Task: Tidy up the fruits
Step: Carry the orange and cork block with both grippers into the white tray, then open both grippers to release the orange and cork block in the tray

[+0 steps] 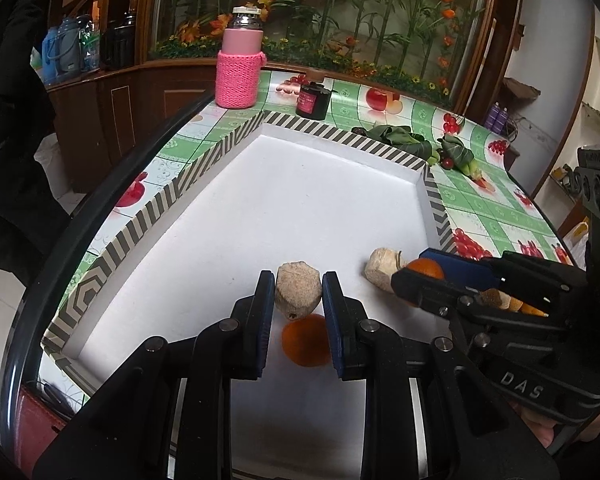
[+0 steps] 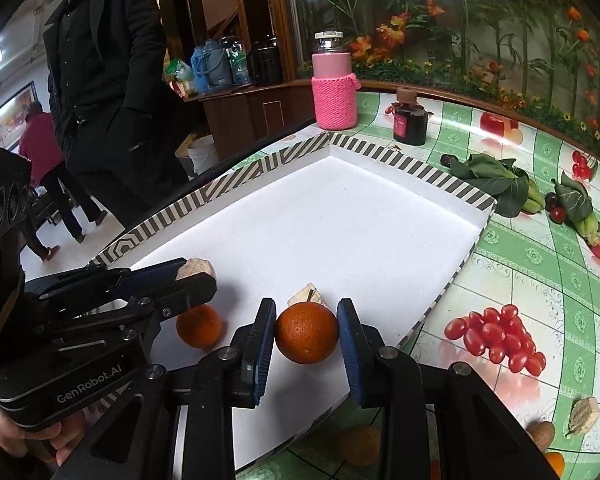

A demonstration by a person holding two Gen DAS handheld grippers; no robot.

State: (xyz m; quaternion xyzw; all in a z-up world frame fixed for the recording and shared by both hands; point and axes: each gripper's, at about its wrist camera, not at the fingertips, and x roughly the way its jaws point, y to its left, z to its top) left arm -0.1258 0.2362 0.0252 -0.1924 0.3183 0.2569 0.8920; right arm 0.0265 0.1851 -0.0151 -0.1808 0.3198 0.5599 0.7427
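Observation:
A white tray with a striped rim point(image 1: 220, 148) point(image 2: 260, 164) lies on the fruit-print tablecloth. My left gripper point(image 1: 299, 282) point(image 2: 198, 274) is shut on a rough beige fruit point(image 1: 299, 294) point(image 2: 196, 267), held just over the tray's near part. Under it an orange point(image 1: 306, 342) point(image 2: 199, 326) rests on the tray floor. My right gripper point(image 2: 306, 314) point(image 1: 414, 270) is shut on a second orange point(image 2: 306, 334) point(image 1: 427, 269), low over the tray near its right rim. Another beige fruit point(image 1: 381, 271) point(image 2: 309, 295) lies on the tray just beyond that orange.
A pink knit-sleeved bottle point(image 2: 334, 88) and a dark jar point(image 2: 410, 126) stand past the tray's far edge. Leafy greens point(image 2: 488, 180) and cherries lie to the right. A walnut point(image 2: 542, 434) and a beige fruit point(image 2: 584, 416) sit on the cloth. A person in a black coat point(image 2: 108, 92) stands left.

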